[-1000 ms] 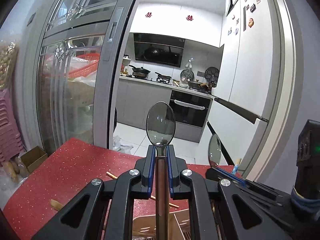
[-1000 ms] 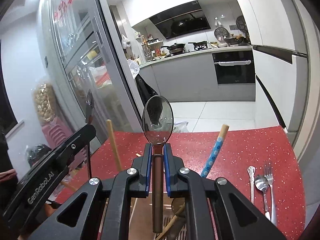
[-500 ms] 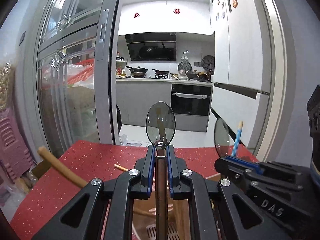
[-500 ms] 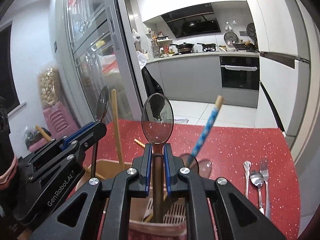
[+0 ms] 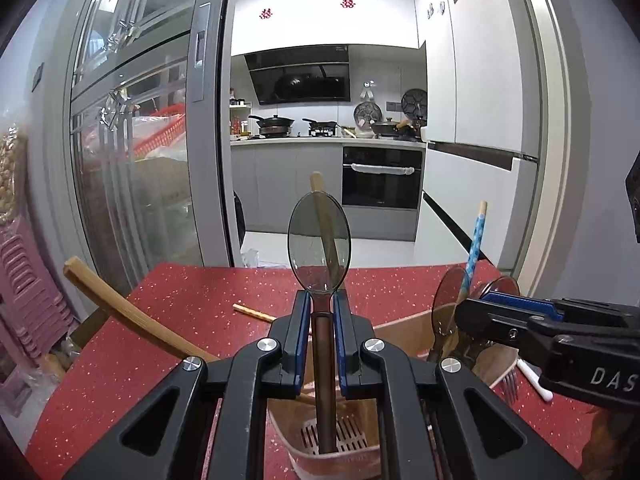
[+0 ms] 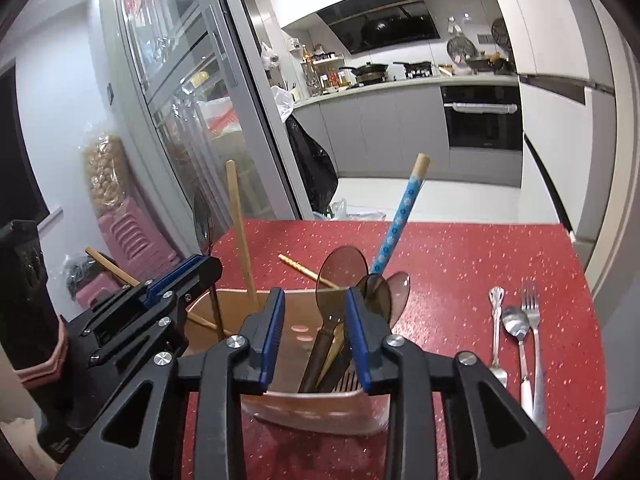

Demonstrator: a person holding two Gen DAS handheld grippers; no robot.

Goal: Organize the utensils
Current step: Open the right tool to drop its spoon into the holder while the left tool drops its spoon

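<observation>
My left gripper (image 5: 322, 312) is shut on a smoky translucent spoon (image 5: 319, 249), held upright with its handle tip down inside the tan utensil holder (image 5: 332, 444). It also shows at the left of the right wrist view (image 6: 188, 276). My right gripper (image 6: 315, 312) is open and empty just above the holder (image 6: 320, 408). Between its fingers a smoky spoon (image 6: 340, 276) stands loose in the holder's right compartment with two more like it. A blue patterned utensil (image 6: 400, 220) and wooden chopsticks (image 6: 240, 236) also stand in the holder.
The holder stands on a red speckled counter (image 6: 460, 248). A metal spoon (image 6: 516, 328), a fork (image 6: 530, 312) and another metal utensil (image 6: 496, 320) lie to its right. A loose chopstick (image 5: 252, 313) lies behind it. Glass sliding doors stand to the left.
My right gripper opened and let go of its spoon, which now stands in the holder. Both grippers came down toward the holder. My left gripper's spoon now reaches into the holder.
</observation>
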